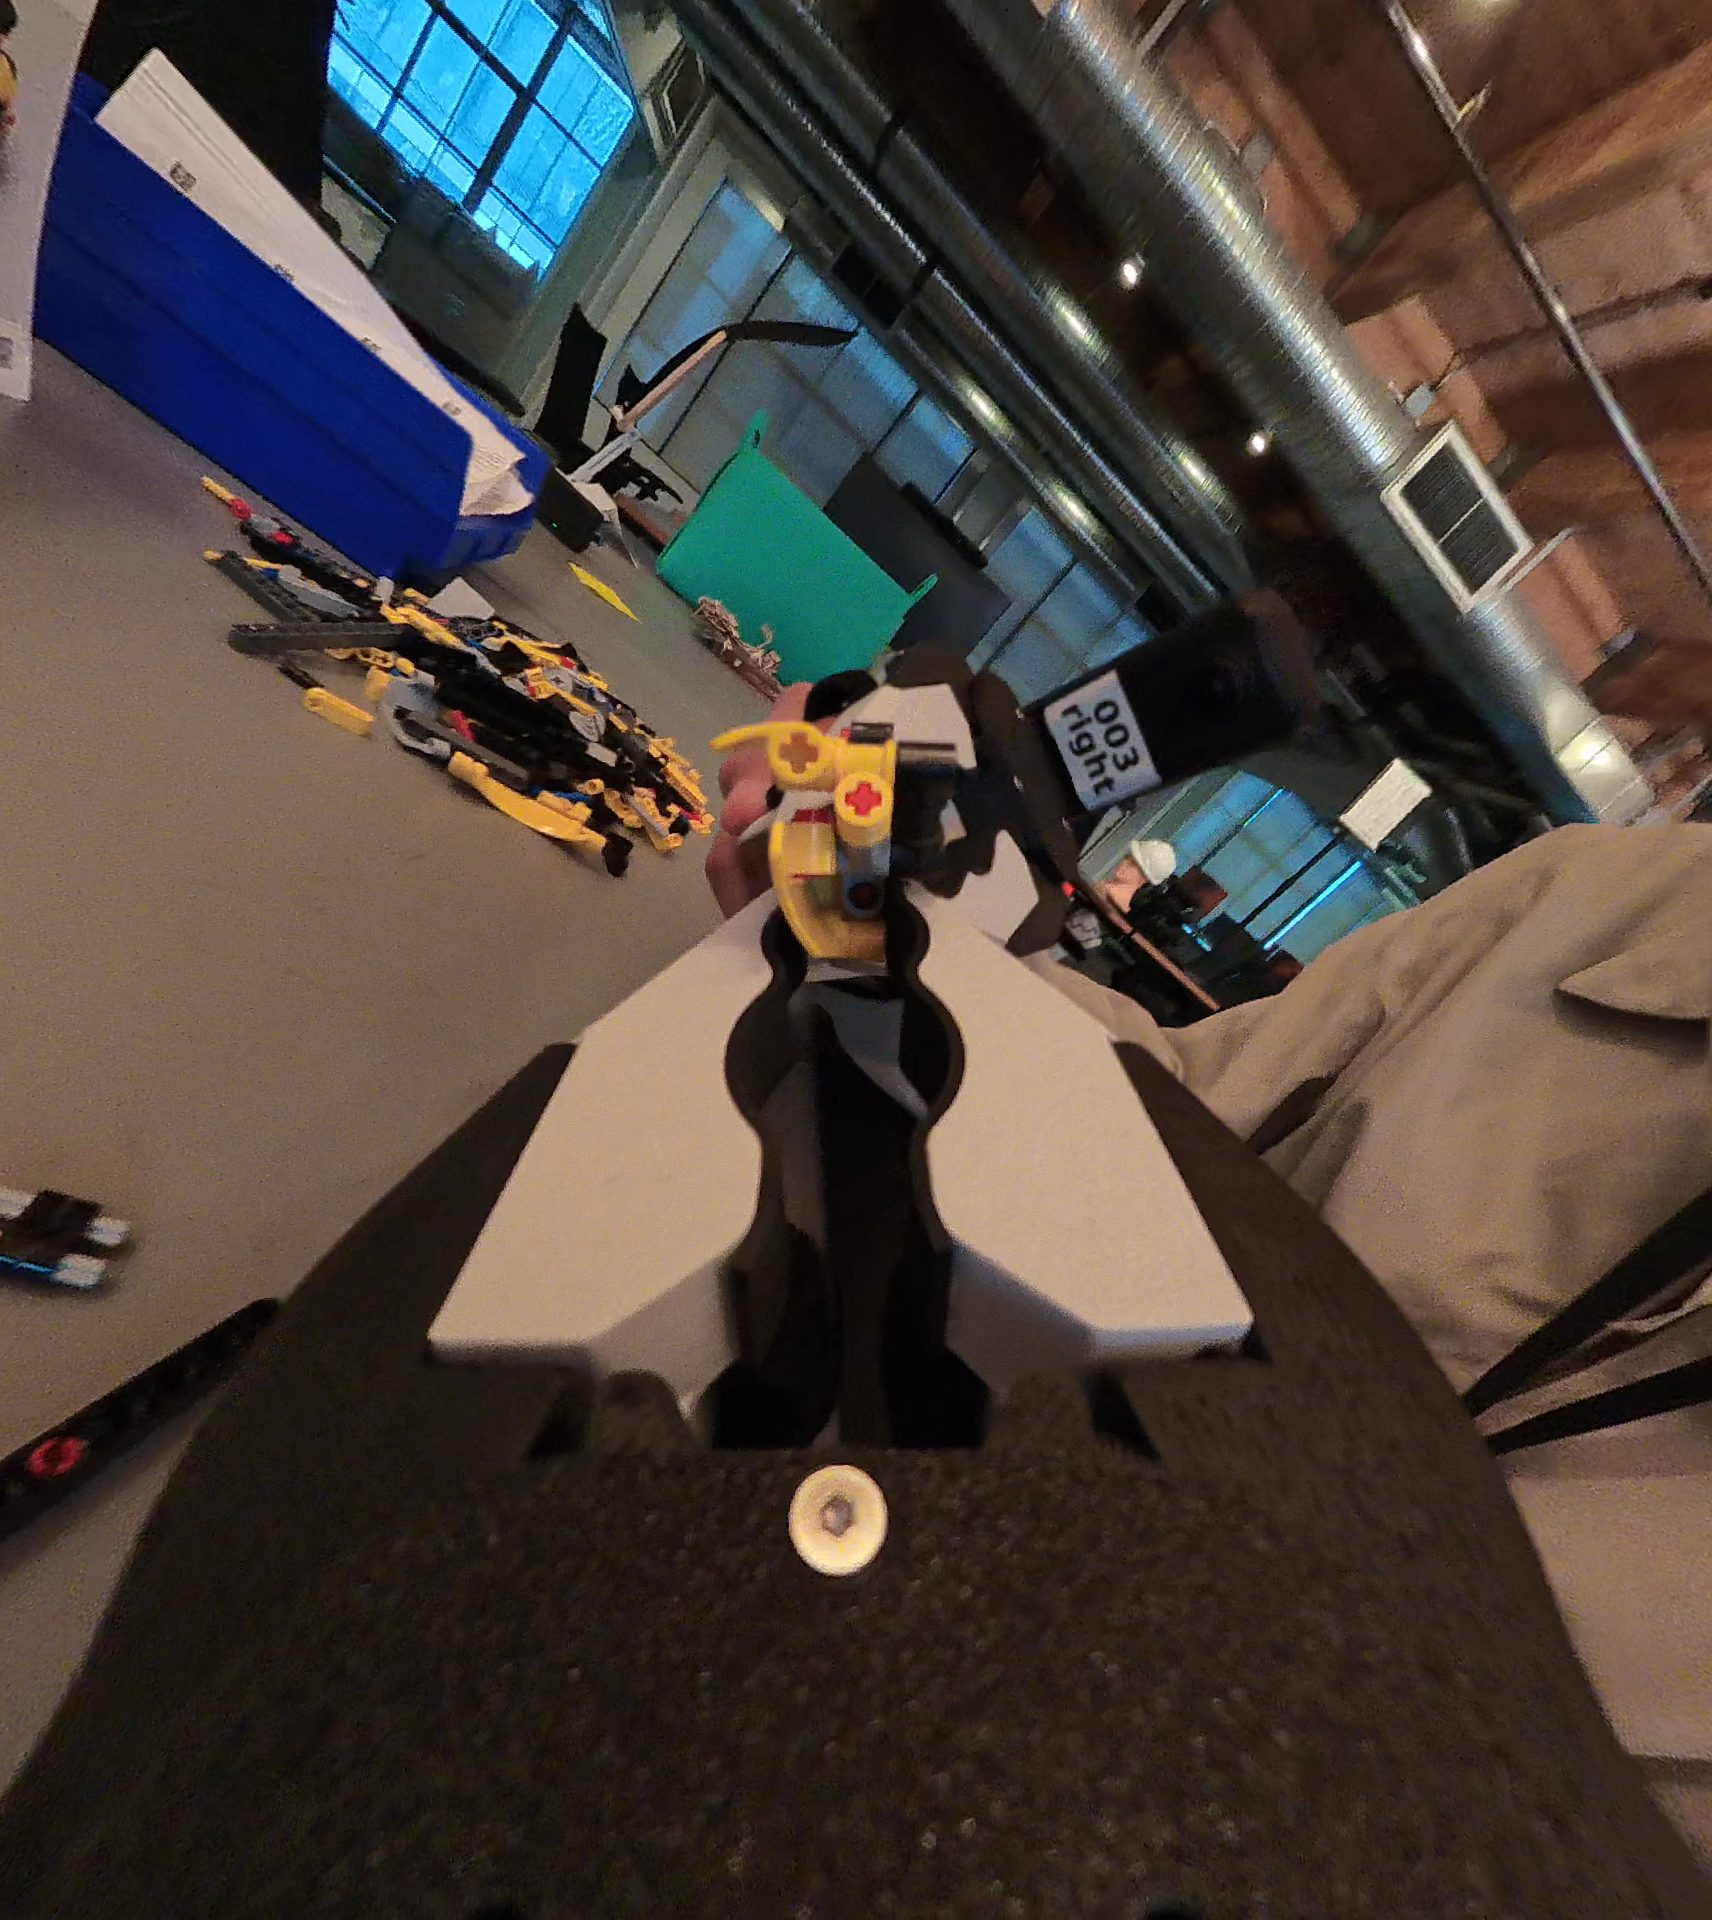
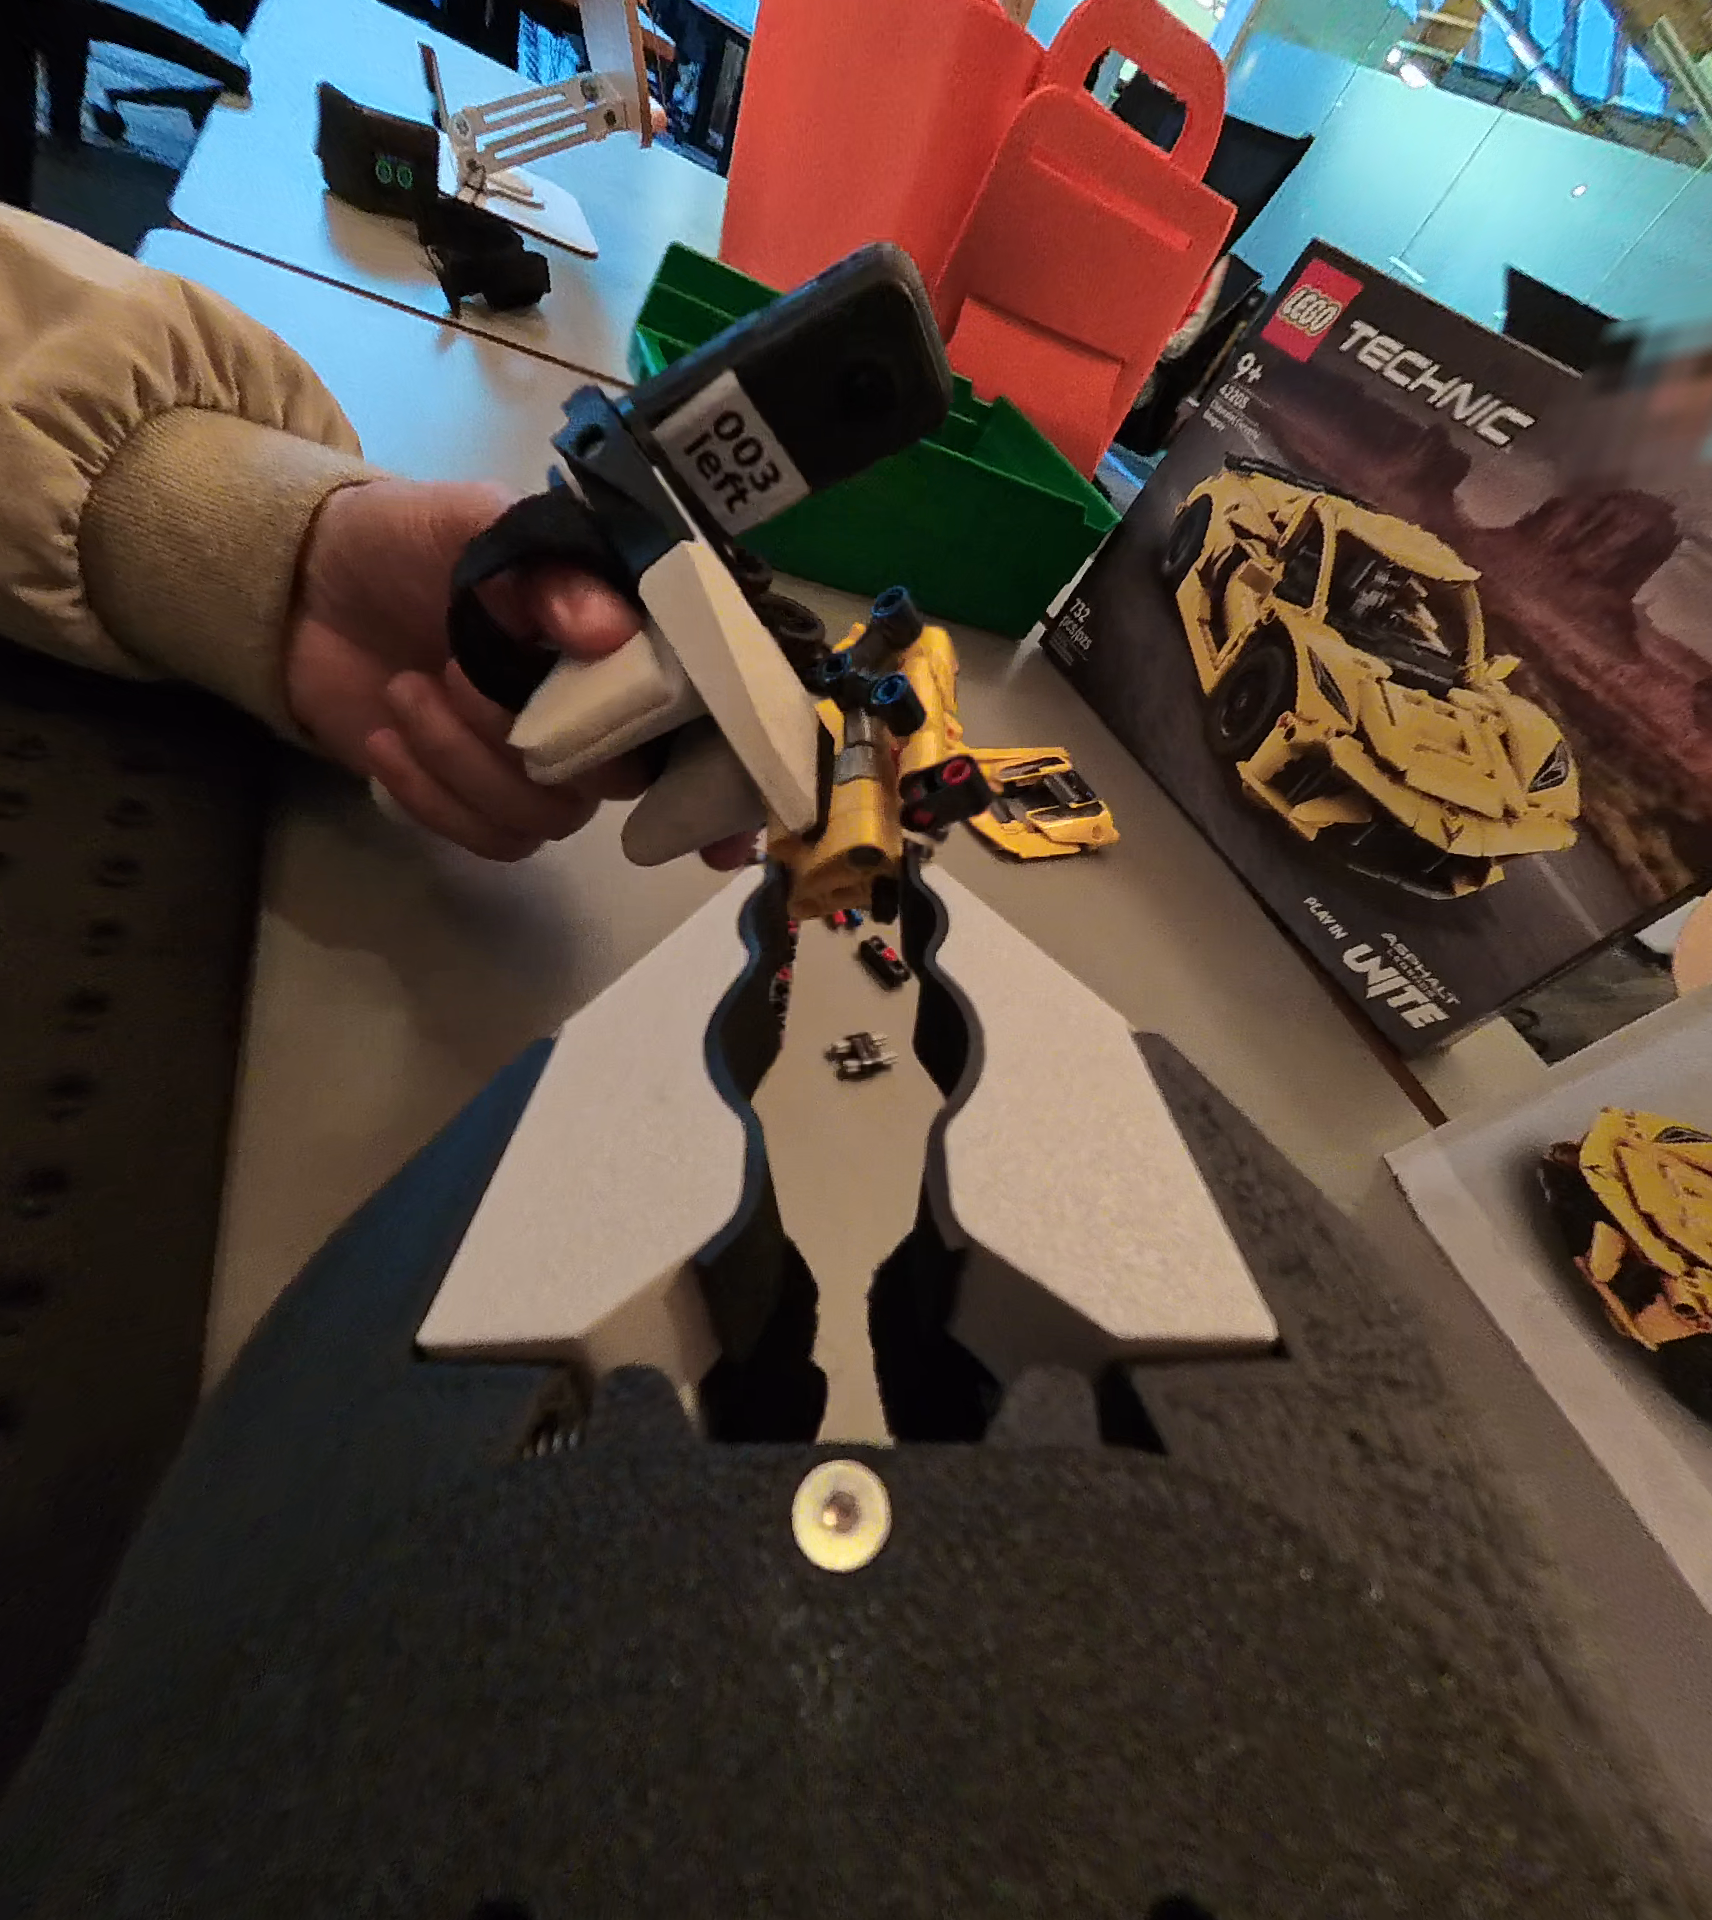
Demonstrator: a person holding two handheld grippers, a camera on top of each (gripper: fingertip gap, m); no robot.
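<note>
Blue bin (image 1: 239,343), toy-car box (image 2: 1434,644)

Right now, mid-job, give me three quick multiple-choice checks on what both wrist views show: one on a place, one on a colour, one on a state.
1. Where does the loose pile of building pieces lie?
A. On the grey table
B. Inside the blue bin
C. On the printed booklet

2. What colour is the open bin behind the small assembly?
A. Blue
B. Green
C. White

3. How do the jaws of the two grippers stand?
A. Both wide open and empty
B. Left shut on it, right open
C. Both closed on the small assembly

Key: 1 A, the pile spreads over bare tabletop beside the blue bin. 2 B, its walls are green in the right wrist view. 3 C, the left gripper and the right gripper each pinch the yellow piece at their tips.
</note>
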